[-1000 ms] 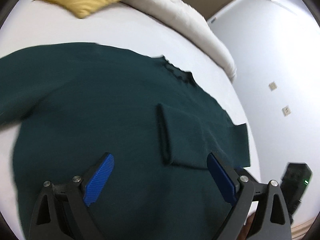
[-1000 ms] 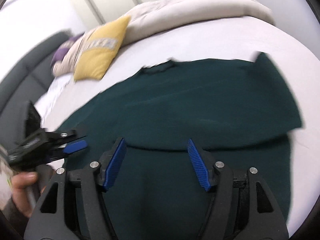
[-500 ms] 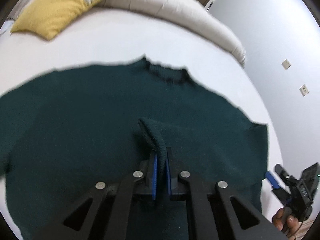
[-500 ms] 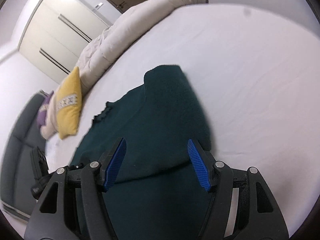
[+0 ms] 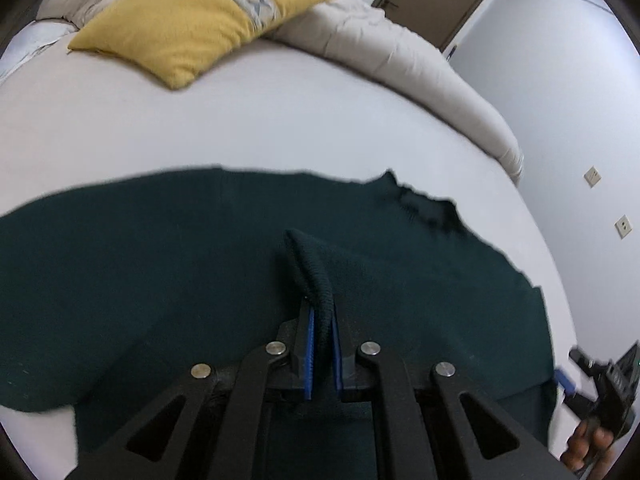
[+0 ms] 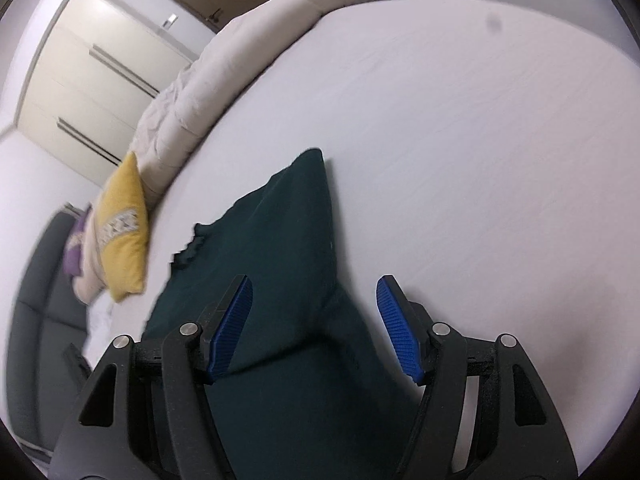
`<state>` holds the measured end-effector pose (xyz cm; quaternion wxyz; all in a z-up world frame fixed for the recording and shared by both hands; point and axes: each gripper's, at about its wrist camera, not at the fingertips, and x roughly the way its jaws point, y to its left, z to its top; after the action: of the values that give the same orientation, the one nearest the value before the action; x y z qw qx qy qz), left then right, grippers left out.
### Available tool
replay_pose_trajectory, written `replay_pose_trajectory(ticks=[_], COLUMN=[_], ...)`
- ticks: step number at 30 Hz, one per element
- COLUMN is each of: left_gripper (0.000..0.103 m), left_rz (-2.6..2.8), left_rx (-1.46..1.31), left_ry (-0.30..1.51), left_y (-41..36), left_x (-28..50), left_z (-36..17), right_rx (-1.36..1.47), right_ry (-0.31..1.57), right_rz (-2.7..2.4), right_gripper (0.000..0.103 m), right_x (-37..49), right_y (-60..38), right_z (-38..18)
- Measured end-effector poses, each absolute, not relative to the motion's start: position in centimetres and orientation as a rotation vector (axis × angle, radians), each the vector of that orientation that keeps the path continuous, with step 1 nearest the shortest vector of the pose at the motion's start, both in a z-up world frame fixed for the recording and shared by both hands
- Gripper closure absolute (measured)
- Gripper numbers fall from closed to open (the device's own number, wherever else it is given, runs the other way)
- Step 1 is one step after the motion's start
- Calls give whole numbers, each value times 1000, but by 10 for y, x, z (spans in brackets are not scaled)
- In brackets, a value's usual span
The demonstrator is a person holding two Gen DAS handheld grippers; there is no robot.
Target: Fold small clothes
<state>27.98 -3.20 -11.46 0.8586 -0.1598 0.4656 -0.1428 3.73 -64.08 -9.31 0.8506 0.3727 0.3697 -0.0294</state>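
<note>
Sweater (image 5: 160, 280), dark green knit, spread flat on white bed (image 5: 280, 128), neckline toward the pillows. Left gripper (image 5: 321, 354) pinched tight on ribbed sleeve cuff (image 5: 316, 280), raised off the body panel. Right gripper (image 6: 316, 328) spread wide, nothing held, poised over the folded side edge, cloth lying between its fingers. Long axis of the held sleeve running rightward toward the shoulder; likely to be carried across the chest. Yellow cushion (image 5: 192, 28) well apart.

Sweater (image 5: 160, 272) on bed (image 5: 280, 132); pillow (image 5: 192, 28) behind.
</note>
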Motion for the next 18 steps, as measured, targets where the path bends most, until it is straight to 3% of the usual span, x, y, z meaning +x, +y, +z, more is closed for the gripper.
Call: replay_pose_trajectory(ticks=[7,11,18], left_gripper=[95,95,95], left_rz=[-345,-357,-357], left_rx=[-338,-335,-364], left_ry=[978,980,991], left_y=[-32,-35,-31], left_x=[271,268,271], left_z=[-116,-118,-119], right_rx=[634,647,197], right_ry=[906,857,896], right_rz=[-59,-97,-165], right_gripper=[50,50,50], right_x=[77,54,24], right_y=[-624,-623,-581], right_z=[-104,-89,-77])
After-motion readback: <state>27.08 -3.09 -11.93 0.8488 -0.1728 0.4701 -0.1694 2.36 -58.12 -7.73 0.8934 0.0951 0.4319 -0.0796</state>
